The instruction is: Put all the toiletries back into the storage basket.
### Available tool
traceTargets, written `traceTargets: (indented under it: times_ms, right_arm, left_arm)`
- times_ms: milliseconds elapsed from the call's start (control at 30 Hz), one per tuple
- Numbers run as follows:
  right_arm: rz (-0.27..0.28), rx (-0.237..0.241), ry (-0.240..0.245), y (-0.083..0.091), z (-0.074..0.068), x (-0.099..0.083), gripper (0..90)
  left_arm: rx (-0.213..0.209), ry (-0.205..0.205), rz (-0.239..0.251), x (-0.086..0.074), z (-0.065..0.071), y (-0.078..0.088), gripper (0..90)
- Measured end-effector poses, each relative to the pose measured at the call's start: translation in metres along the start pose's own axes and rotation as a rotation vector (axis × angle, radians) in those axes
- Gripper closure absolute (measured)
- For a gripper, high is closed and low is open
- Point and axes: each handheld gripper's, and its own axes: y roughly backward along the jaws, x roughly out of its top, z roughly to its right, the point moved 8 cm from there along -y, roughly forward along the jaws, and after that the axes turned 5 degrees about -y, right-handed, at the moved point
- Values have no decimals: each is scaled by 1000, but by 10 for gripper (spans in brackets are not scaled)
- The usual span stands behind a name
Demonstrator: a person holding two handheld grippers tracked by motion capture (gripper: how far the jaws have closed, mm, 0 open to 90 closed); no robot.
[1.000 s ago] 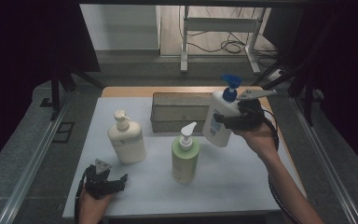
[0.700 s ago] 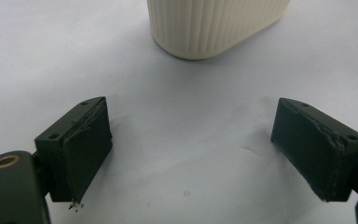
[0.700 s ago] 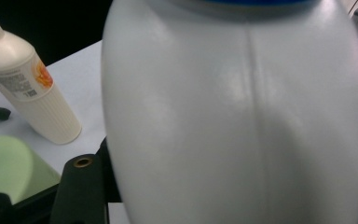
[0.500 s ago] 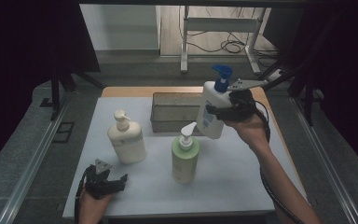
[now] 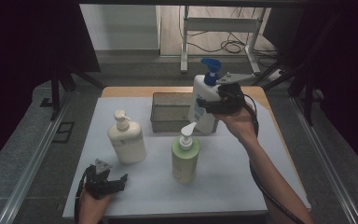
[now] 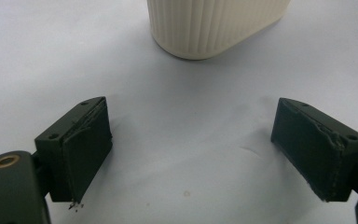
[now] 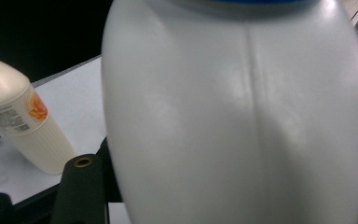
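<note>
A white bottle with a blue pump (image 5: 201,100) is held off the table by my right gripper (image 5: 206,106), whose jaws are shut on its body from the right. It hangs over the right end of a grey metal tray (image 5: 170,112). In the right gripper view the white bottle (image 7: 242,121) looms close and hides most of the jaws. My left gripper (image 5: 118,180) rests at the front left of the table, open with nothing between its jaws (image 6: 191,154). Just beyond it stands a cream pump bottle (image 5: 127,140) (image 6: 214,23).
A green pump bottle (image 5: 185,158) stands upright mid-table, in front of the tray. The white mat (image 5: 242,186) covers the table top. The cream bottle (image 7: 23,126) stands far left in the right gripper view. Dark curtains and a metal frame lie beyond the far edge.
My right hand has carried the white bottle leftward and slightly up, from beside the tray's right end to over it. The left gripper has stayed still.
</note>
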Motion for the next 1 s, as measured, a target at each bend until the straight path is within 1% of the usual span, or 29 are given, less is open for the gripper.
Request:
traceTargets:
  times_ms: [100, 167, 333, 767, 1000]
  right_arm:
    - [1, 1, -4, -4, 0, 2, 379]
    - [1, 2, -12, -10, 1, 3, 379]
    - [2, -5, -13, -19, 1, 6, 380]
    - [13, -17, -14, -33, 2, 17, 380]
    - [15, -16, -14, -50, -2, 22, 380]
  left_arm:
    - [0, 0, 0, 0, 0, 0, 119]
    - [0, 0, -1, 0, 0, 0, 119]
    - [0, 1, -1, 0, 0, 0, 119]
    - [-1, 1, -2, 0, 0, 0, 119]
    - [-2, 1, -4, 0, 0, 0, 118]
